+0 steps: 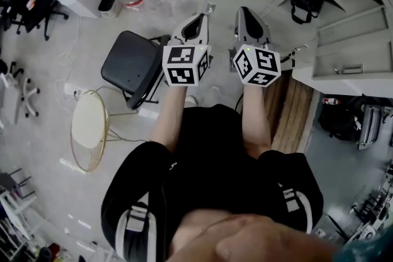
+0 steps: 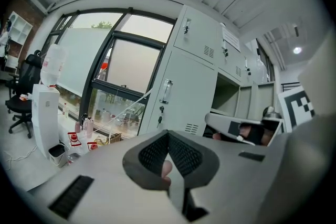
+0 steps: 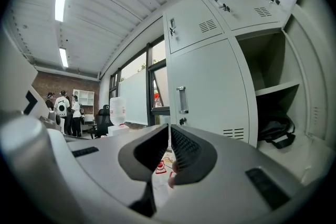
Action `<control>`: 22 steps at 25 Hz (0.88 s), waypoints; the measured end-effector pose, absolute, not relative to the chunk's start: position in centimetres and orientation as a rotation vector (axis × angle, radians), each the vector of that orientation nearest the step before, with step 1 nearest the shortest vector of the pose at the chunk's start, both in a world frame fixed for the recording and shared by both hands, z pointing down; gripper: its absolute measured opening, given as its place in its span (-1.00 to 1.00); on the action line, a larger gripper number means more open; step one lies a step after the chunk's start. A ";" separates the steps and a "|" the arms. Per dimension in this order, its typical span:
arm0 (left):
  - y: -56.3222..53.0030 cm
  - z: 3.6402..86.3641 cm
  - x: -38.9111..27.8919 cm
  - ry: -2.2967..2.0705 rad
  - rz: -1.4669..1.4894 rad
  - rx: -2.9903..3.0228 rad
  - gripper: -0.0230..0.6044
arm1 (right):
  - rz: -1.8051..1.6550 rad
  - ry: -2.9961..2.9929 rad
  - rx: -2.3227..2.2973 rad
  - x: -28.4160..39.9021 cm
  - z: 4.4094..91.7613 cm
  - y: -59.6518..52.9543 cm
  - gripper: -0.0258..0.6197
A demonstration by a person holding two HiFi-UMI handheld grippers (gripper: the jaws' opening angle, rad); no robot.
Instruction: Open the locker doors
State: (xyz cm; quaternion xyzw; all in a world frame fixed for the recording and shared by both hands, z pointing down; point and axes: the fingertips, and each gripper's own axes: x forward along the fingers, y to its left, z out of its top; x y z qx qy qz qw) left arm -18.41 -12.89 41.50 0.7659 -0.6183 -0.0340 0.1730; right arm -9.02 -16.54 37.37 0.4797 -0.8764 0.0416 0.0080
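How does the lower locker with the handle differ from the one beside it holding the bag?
The lower locker with the handle is shut, its inside hidden; the neighbouring locker stands open. The shut one shows vent slots; the open one shows a shelf and a black bag. Both are pale grey metal.

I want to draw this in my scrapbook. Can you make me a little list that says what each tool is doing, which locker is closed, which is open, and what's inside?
Left tool: shut, holding nothing
Right tool: shut, holding nothing
Closed locker door: grey, with a handle near its left edge; no tool touches it
Open locker: to the right of the closed door, with one shelf inside
Inside the open locker: a black bag under the shelf
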 end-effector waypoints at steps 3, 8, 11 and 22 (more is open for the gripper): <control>-13.2 42.1 -18.5 -1.742 -0.099 2.163 -0.91 | 0.137 -2.746 1.499 -8.8 37.6 -16.8 -0.85; -13.9 42.7 -18.5 -1.726 -0.092 2.167 -0.91 | 0.149 -2.745 1.490 -9.4 38.1 -18.0 -0.85; -15.1 42.7 -19.4 -1.734 -0.105 2.160 -0.91 | 0.126 -2.755 1.456 -10.7 38.1 -18.9 -0.85; -22.6 41.5 -21.0 -1.667 -0.088 2.227 -0.92 | 0.117 -2.741 1.450 -14.3 38.2 -25.9 -0.82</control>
